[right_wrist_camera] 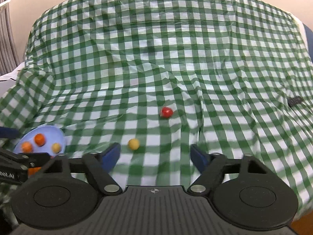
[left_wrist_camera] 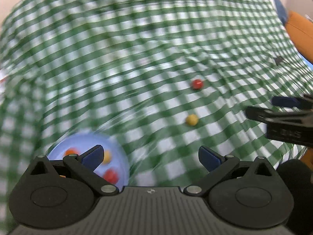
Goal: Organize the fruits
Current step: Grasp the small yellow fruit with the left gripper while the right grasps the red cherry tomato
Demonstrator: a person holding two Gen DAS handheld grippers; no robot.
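On the green-checked cloth (right_wrist_camera: 156, 45), two small fruits are still lying loose — a yellow one (right_wrist_camera: 133, 144) close ahead of the right gripper (right_wrist_camera: 154, 157) and a red one (right_wrist_camera: 166, 112) a little farther out. At the left, the pale blue plate (right_wrist_camera: 58, 135) is already holding at least four: two orange and one yellow show in the right wrist view, and the left wrist view adds a red one. Judging by that, most of the sorting is done and two pickups are remaining.

Both grippers are standing with their jaws apart and nothing between them; the left gripper (left_wrist_camera: 150, 157) is hanging just beside the plate. Around the loose fruits the cloth is lying wrinkled but bare, giving free room on every side — its edges are falling away well beyond them. A small dark thing (right_wrist_camera: 295, 100) is sitting far right, well apart.
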